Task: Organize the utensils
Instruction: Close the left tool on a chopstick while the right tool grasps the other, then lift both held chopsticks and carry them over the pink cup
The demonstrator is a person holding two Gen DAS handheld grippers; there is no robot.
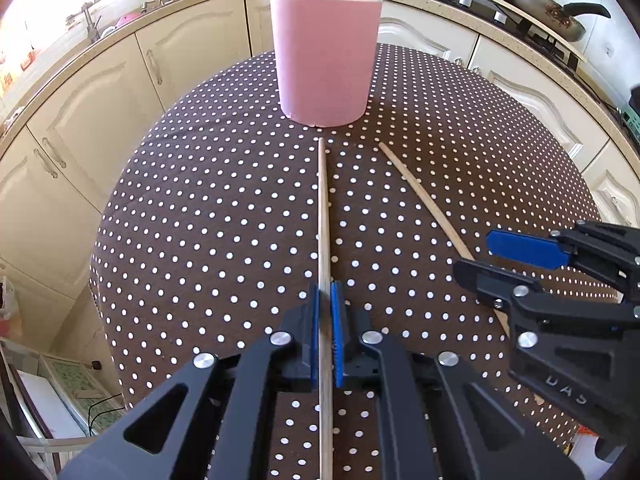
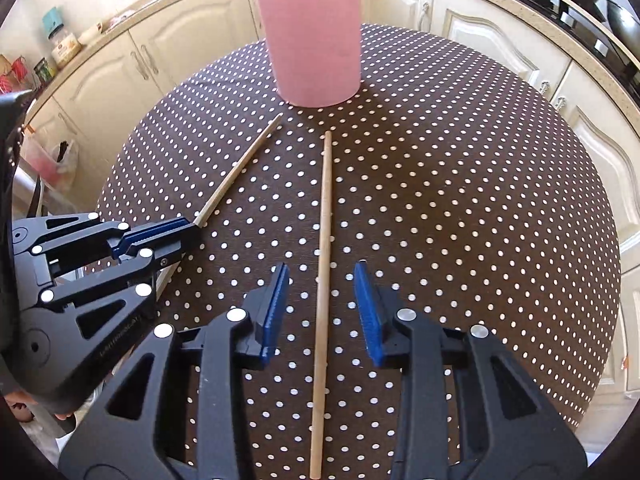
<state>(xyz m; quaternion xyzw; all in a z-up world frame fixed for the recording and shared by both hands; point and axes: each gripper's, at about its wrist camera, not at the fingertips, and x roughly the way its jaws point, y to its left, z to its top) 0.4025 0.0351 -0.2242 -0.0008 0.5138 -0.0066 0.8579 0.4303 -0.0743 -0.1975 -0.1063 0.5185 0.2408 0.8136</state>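
Left gripper (image 1: 325, 312) pinches a wooden chopstick (image 1: 323, 216) between its blue pads (image 1: 314, 320), the stick reaching toward the pink holder (image 1: 326, 64) at the far side of the polka-dot tablecloth (image 1: 208, 216). More chopsticks stand upright in that holder. To the right, a second chopstick (image 2: 324, 264) lies flat on the cloth, also pointing at the holder. Right gripper (image 2: 322, 276) straddles it, fingers (image 2: 366, 304) spread on either side, clear of the wood. Cream cabinets (image 1: 96, 120) curve behind the table.

raised letters "das" on the right hand-held gripper (image 1: 516, 258) body
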